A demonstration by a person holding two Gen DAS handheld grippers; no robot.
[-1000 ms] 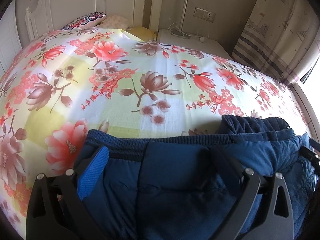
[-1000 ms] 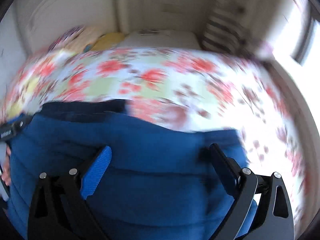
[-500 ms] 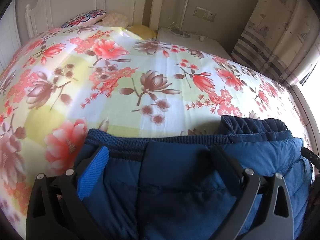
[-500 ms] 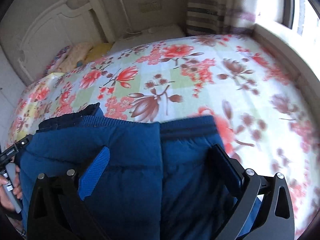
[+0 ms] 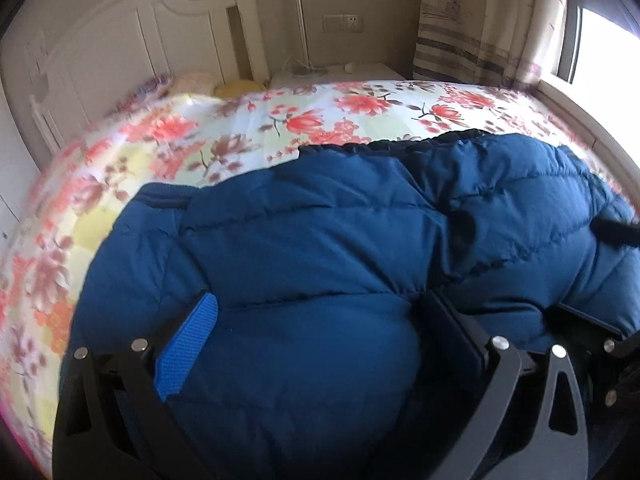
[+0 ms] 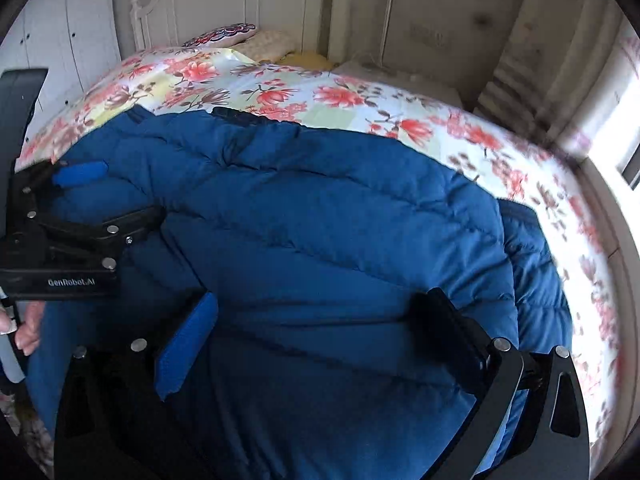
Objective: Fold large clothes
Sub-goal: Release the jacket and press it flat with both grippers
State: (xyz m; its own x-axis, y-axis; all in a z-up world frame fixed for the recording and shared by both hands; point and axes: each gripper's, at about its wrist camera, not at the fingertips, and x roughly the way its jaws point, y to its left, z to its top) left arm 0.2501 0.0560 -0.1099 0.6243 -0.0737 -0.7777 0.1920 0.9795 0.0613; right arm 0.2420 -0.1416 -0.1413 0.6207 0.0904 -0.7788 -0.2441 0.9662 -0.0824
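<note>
A dark blue quilted jacket (image 5: 320,232) lies bunched on the flowered bedspread (image 5: 224,148) and fills the lower half of both views. My left gripper (image 5: 320,320) is open and pressed low into the jacket, with padded fabric bulging between its fingers. My right gripper (image 6: 316,320) is open in the same way over the jacket (image 6: 340,208). In the right wrist view the left gripper (image 6: 100,200) sits close by at the left, fingers apart on the jacket's edge, with a hand (image 6: 24,324) below it. A black finger of the right gripper (image 5: 612,232) shows at the left view's right edge.
The bedspread (image 6: 320,96) runs back to a white headboard (image 5: 160,40) with pillows (image 6: 240,36) in front of it. A white bedside table (image 5: 340,74) stands behind the bed. A striped curtain (image 5: 472,32) and a bright window (image 5: 600,60) are at the right.
The jacket lay flat with its ribbed hem ahead of the grippers; now it is heaped with quilted panels up and reaches farther across the bed. Both grippers have swung and drawn close together.
</note>
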